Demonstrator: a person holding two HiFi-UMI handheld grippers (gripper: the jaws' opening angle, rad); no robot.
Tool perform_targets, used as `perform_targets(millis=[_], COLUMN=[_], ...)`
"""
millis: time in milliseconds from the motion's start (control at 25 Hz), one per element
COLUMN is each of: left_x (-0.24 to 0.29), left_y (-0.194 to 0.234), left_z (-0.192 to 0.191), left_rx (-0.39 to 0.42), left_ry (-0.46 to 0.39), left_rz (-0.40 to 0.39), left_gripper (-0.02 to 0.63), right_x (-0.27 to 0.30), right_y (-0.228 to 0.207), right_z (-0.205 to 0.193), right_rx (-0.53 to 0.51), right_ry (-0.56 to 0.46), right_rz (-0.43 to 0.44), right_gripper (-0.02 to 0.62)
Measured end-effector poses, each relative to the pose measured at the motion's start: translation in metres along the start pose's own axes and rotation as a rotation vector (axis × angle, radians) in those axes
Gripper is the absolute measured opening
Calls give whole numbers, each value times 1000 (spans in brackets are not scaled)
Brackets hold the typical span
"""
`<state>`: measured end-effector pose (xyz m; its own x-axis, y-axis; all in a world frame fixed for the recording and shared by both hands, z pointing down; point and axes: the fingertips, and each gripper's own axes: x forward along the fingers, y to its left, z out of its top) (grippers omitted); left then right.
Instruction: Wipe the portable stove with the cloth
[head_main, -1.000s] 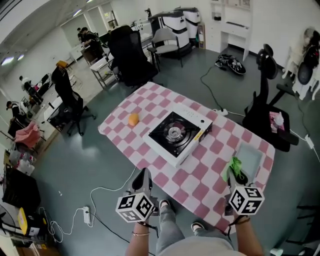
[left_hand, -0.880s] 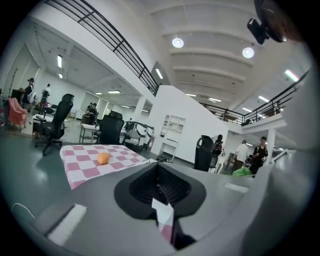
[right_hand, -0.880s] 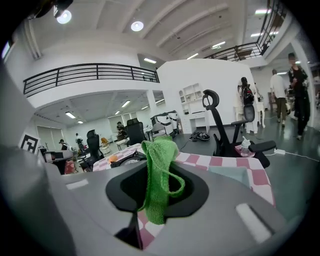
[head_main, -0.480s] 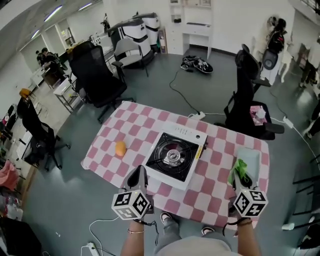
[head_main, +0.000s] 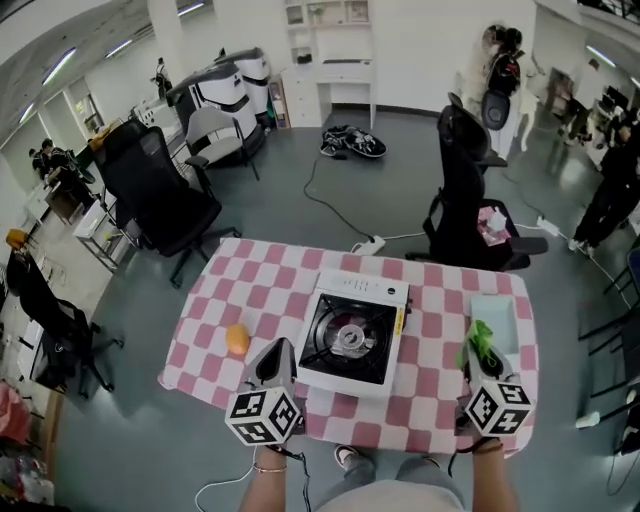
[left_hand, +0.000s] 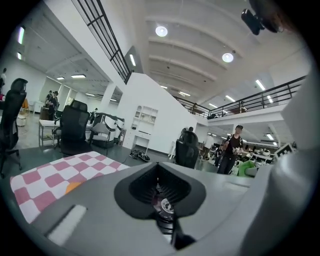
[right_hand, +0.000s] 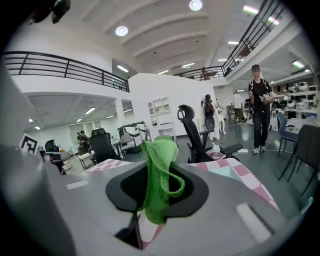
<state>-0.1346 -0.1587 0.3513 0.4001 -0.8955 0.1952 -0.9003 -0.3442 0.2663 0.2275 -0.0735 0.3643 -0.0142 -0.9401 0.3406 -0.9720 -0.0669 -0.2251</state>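
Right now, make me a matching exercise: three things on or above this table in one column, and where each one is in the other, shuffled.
1. portable stove
2. green cloth
3. small orange object

A. clamped in the right tongs
B. left part of the checkered tablecloth
C. middle of the checkered tablecloth

Pairs: 1-C, 2-A, 3-B.

The portable stove (head_main: 352, 338) sits on the middle of the table (head_main: 270, 275), with a round fruit (head_main: 237, 339) to its left and a tray (head_main: 495, 315) near the right edge. The left gripper (head_main: 274, 356) is at the stove's near-left corner; the right gripper (head_main: 479, 357), before the tray, has the cloth (head_main: 478, 338) between its jaws
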Motion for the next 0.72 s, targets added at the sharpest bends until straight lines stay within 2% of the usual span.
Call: perform_targets(millis=[280,720], left_x=[17,4], left_y=[-1,12], left_z=[-7,-11], left_rx=[-27,-38], left_ry=[2,4], left_rz=[-44,4], left_gripper=[1,0], right_x=[-2,12], right_y=[4,0], right_z=[8,4], right_rx=[-24,-41], right_ry=[-19,18], right_rz=[-23,-6], right_gripper=[75,75])
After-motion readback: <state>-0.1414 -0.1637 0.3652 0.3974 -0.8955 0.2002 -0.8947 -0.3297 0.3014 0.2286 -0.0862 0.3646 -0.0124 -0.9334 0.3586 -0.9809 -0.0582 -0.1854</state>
